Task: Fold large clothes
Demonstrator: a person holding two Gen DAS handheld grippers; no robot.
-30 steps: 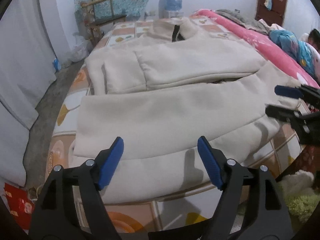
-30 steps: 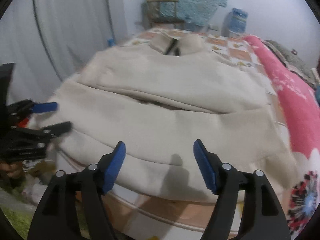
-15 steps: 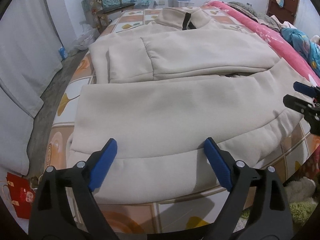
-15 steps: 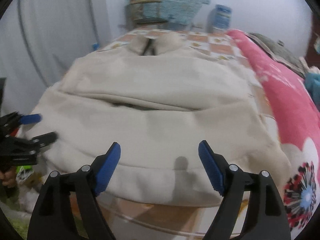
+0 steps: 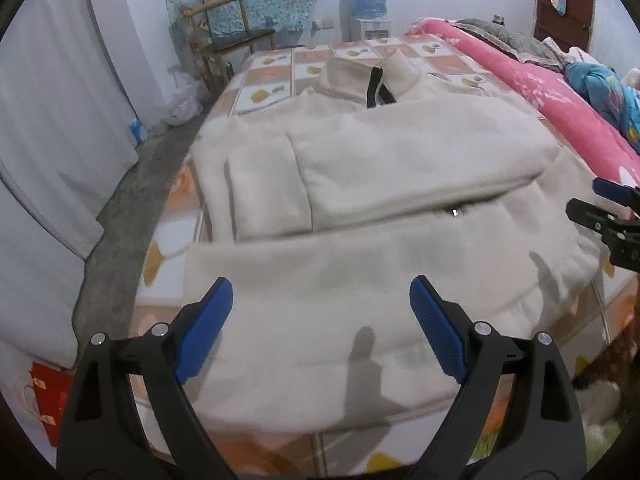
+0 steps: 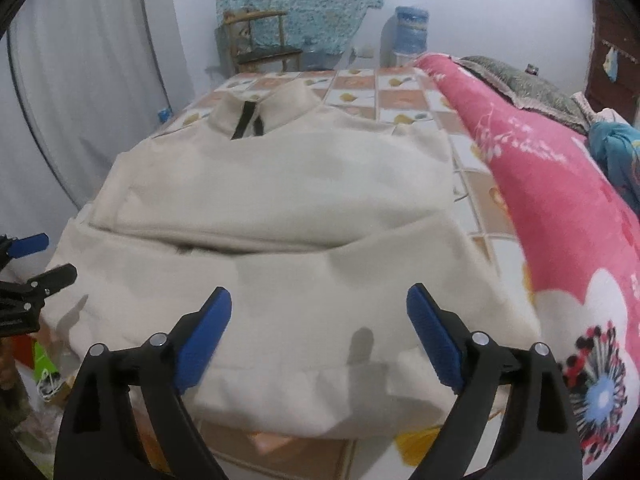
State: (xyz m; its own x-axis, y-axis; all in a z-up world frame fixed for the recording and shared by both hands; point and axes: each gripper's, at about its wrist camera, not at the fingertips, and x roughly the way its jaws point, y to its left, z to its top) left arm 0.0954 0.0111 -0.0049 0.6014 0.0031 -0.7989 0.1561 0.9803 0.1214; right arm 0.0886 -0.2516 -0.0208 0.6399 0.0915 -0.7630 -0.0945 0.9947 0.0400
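A home bedroom: patterned bed [image 5: 280, 64], pink blanket [image 6: 540, 184], wooden chair [image 5: 224, 28], water dispenser [image 5: 368, 4] by the wall.

Jacket [image 5: 400, 168] – matt fleecy cloth; chair [image 5: 224, 28] – wood.

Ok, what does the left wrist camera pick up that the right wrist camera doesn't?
Only the left wrist view shows the red bag on the floor and the grey floor strip beside the bed.

Only the right wrist view shows the big flower print on the pink blanket.

Both show the cream jacket, folded on the tiled bedsheet, the wooden chair, the water dispenser, and both grippers empty; the right gripper's jaws are opening.
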